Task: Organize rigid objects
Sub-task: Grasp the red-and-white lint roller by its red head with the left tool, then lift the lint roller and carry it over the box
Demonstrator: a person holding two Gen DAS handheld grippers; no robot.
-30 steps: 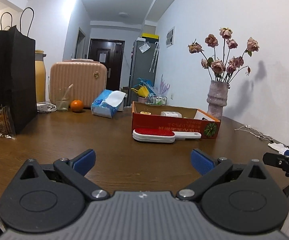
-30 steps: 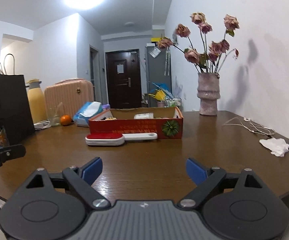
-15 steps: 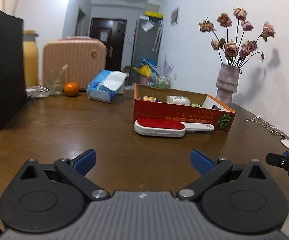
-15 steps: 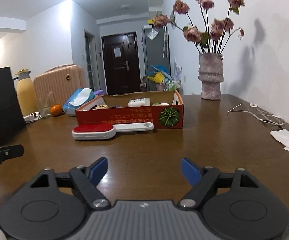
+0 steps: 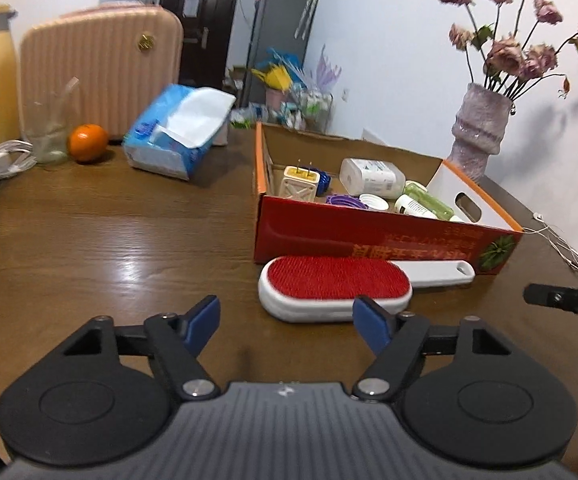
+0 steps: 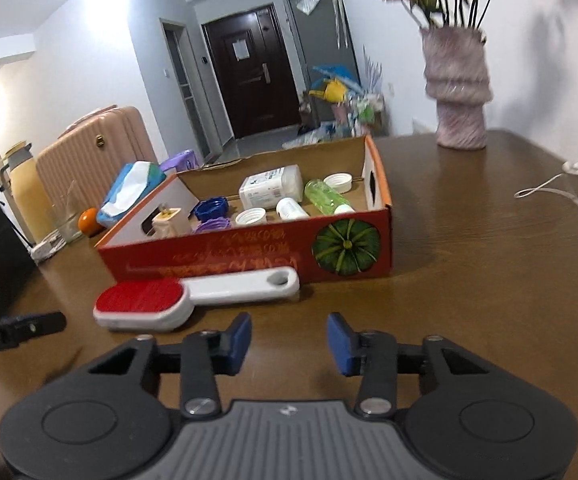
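Brush (image 5: 335, 287), red pad w/ white handle, lies flat on table (image 5: 109, 240) right against front wall of red box (image 5: 369, 236), handle end toward pumpkin print. Left gripper (image 5: 285, 322) sits just short of brush head, head ahead and slightly right of centre; jaws closing, nothing btwn them. Right gripper (image 6: 288, 338) is near the handle, brush ahead-left (image 6: 193, 294); jaws closing too, nothing btwn. Box (image 6: 249, 248) holds bottles, caps, a plug adapter. Vase (image 6: 459, 88) stands beyond box on right.
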